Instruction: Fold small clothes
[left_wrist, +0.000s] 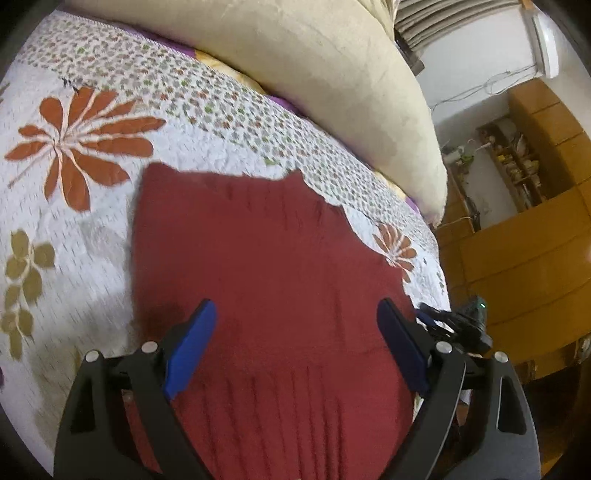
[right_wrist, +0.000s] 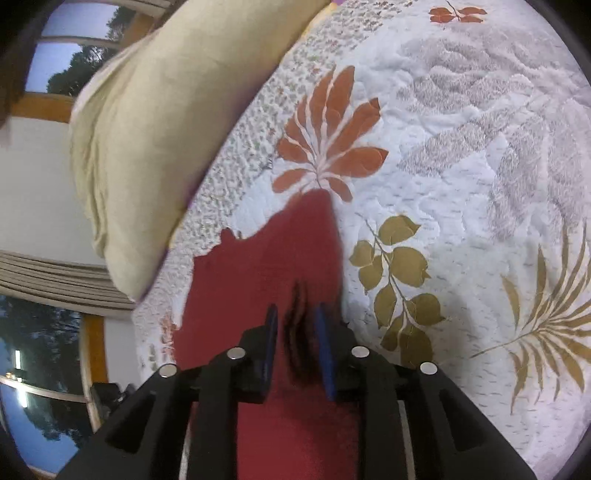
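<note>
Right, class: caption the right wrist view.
Right gripper pinching a fold of dark red knitted garment on floral quilted bedspread.

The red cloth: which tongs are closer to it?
Right. The right tongs pinch a fold of the red cloth; the left tongs hang open above it.

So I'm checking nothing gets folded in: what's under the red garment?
The red garment lies on the floral quilt, which shows all around it. Whatever sits directly beneath the cloth is covered, so a smaller item there can't be ruled out.
</note>
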